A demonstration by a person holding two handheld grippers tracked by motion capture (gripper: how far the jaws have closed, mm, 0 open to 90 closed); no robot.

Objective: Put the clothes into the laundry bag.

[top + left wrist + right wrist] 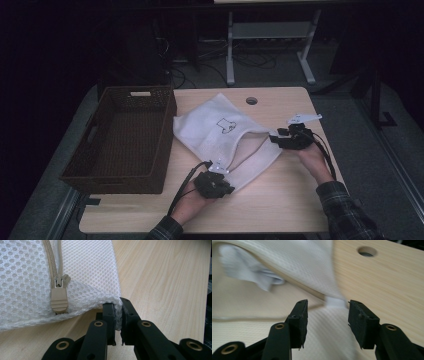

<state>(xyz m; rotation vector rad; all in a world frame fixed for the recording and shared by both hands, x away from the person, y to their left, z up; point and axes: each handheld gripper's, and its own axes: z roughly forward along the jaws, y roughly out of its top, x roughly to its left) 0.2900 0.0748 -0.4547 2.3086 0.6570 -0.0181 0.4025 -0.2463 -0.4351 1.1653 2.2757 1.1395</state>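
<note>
1. Bag (220, 131): a white mesh zip pouch lies flat on the table (280, 200), just right of the basket (120, 137). Its long axis runs from about 11 o'clock, the far closed end, down to 5 o'clock, where the mouth gapes toward the person.
2. Left gripper (218, 172) sits at the bag's near corner, at roughly 6 o'clock from its middle. In the left gripper view its jaws are clamped tight on the mesh edge (113, 301), with the zip pull (59, 298) just beside them at 10 o'clock.
3. Right gripper (276, 137) is at the mouth's far lip, about 3 o'clock from the bag's middle. Its jaws stand apart, nothing pinched; in the right gripper view the small white end tab (334, 301) lies between the tips, at 12 o'clock from them.
4. That view is blurred, so whether the pads brush the cloth I cannot say for sure.
5. Judgement: the next move turns on that tab. The right gripper is the nearer one and lines up with it; the left merely anchors the opposite corner.
</note>
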